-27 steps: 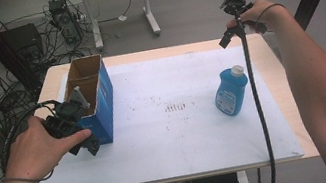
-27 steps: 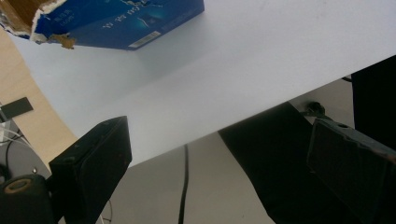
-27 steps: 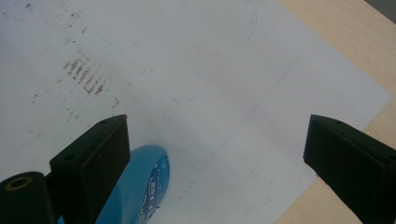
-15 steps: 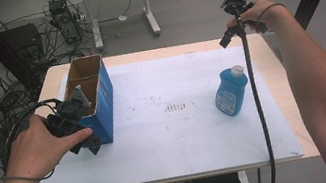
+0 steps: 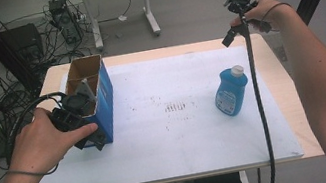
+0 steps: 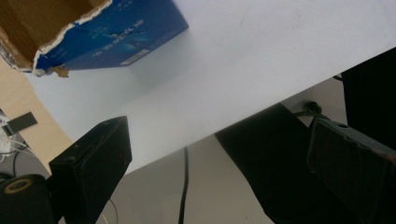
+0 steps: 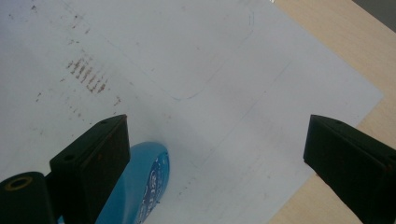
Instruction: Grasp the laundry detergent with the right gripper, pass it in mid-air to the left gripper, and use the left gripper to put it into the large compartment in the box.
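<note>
Where cables (image 5: 10, 98) crowd, box (image 5: 100, 90), bottle (image 5: 230, 92) apart

Pale print lines run along the side of the blue carton (image 6: 126, 37), too blurred to read. The blue bottle's label (image 5: 227, 96) is likewise illegible.

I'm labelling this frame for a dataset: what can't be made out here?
- Box contents: high view, its walls hide the inside.
- Bottle label: high view, too small to read.
- Bottle: right gripper view, cut off by bottom edge and a jaw.
- Box print: left gripper view, blurred.
</note>
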The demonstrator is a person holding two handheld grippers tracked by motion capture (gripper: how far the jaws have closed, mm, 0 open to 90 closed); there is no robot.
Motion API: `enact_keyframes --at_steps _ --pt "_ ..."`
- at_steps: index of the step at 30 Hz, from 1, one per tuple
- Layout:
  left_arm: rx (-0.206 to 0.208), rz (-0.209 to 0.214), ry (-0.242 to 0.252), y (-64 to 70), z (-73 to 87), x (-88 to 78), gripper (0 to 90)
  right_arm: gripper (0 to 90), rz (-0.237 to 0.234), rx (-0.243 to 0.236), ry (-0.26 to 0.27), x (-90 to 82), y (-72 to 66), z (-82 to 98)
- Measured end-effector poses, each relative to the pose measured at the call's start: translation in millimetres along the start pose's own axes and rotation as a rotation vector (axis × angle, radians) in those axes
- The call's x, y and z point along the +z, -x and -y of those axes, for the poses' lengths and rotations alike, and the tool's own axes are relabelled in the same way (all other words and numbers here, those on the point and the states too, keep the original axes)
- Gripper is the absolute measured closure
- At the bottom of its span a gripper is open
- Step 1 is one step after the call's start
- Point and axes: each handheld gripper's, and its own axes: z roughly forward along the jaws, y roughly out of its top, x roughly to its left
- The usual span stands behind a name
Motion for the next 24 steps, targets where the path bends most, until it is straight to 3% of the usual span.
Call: enact_keyframes --at_steps 24 --pt "0.065 -0.008 0.006 22.6 -17.9 -10.1 6.7 6.7 0.006 -0.003 0.027 -20.3 -6.8 20.3"
